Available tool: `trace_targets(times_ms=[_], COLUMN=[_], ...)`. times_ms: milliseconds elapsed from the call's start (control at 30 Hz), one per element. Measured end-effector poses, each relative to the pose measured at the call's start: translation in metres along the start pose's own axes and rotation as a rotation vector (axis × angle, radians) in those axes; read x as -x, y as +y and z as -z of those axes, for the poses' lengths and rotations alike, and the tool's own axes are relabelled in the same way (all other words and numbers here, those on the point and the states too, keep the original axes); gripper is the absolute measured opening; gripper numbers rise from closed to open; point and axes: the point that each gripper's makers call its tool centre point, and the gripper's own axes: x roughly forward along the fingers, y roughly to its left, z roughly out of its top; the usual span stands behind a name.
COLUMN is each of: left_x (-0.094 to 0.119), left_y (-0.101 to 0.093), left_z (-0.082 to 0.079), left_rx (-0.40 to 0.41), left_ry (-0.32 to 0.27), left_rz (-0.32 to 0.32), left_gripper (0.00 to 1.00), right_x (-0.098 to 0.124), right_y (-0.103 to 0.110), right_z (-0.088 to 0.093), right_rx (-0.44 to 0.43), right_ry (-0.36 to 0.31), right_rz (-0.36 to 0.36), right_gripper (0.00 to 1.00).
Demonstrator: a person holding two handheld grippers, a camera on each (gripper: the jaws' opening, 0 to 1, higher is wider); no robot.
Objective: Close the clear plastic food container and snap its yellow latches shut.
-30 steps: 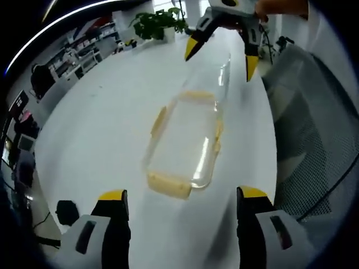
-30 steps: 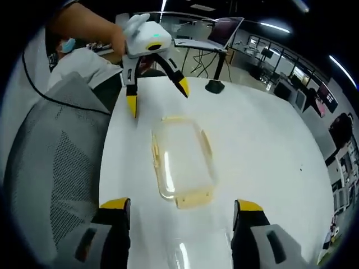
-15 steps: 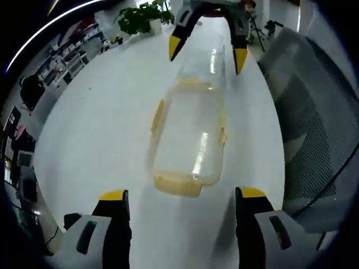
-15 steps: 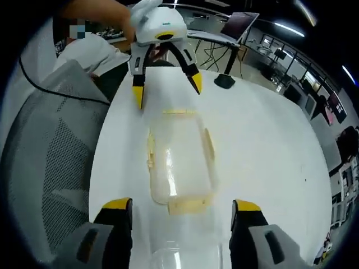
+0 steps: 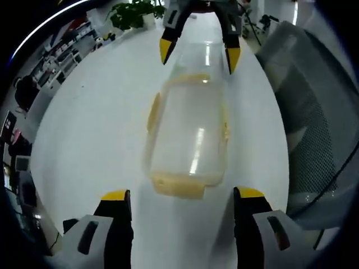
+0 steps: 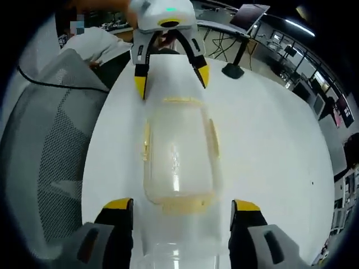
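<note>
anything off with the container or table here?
Nothing stands out. The clear container sits flat on the white table, yellow latches apparently intact, no spill. Left gripper and right gripper both hover open at opposite ends.

the left gripper (image 5: 180,197) has its yellow-tipped jaws spread wide, and so does the right gripper (image 6: 177,207). the two face each other, tips pointing down and toward one another. a hand, seemingly, grips the left gripper's top in the right gripper view.
</note>
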Motion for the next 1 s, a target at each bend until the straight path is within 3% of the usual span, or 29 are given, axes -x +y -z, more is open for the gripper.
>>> trace_targets(times_ms=[200, 433, 667, 1000], left_x=[-0.004, -0.006, -0.007, -0.012], left_y=[0.0, 0.001, 0.005, 0.007], left_z=[0.003, 0.005, 0.004, 0.004], left_rx=[0.003, 0.0, -0.031, -0.031], left_ry=[0.014, 0.022, 0.022, 0.026], left_rz=[0.02, 0.034, 0.028, 0.048], left_gripper=[0.7, 0.7, 0.64, 0.63], right_x=[-0.006, -0.014, -0.019, -0.024], right_y=[0.001, -0.001, -0.003, -0.006], right_z=[0.004, 0.013, 0.013, 0.017], right_rx=[-0.02, 0.018, 0.018, 0.031], right_ry=[0.03, 0.077, 0.081, 0.105], right_rz=[-0.038, -0.056, -0.064, -0.076], right_gripper=[0.67, 0.65, 0.64, 0.58])
